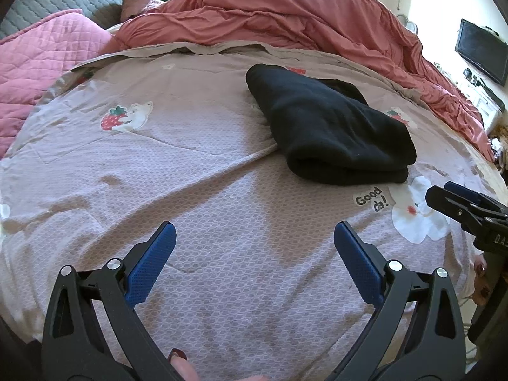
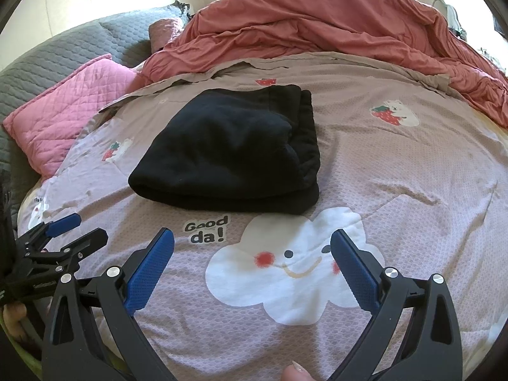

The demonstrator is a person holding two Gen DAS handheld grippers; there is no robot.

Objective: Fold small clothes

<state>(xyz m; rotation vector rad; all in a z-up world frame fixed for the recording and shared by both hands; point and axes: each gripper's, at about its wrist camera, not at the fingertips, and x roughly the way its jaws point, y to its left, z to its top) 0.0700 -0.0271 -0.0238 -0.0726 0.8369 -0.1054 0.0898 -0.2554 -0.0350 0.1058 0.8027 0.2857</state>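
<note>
We see the black garment [image 2: 228, 152] lying folded on the bed's printed cover [image 2: 397, 190], toward the cover's far edge, where the heaped red duvet [image 2: 333, 22] begins. A pink quilted pillow [image 2: 70, 108] sits at the cover's left edge. A cloud print [image 2: 285, 273] and a "Good da!" label [image 2: 206, 230] lie just before the garment, nothing blocking it. Our right gripper [image 2: 252, 266] and left gripper [image 1: 254, 266] hover short of it, both spread wide and empty.

You have a bed [image 2: 412, 190] with a mauve printed cover; on it lie a folded black garment [image 2: 228, 152], a bunched red duvet [image 2: 333, 22] and a pink pillow [image 2: 63, 111].
</note>
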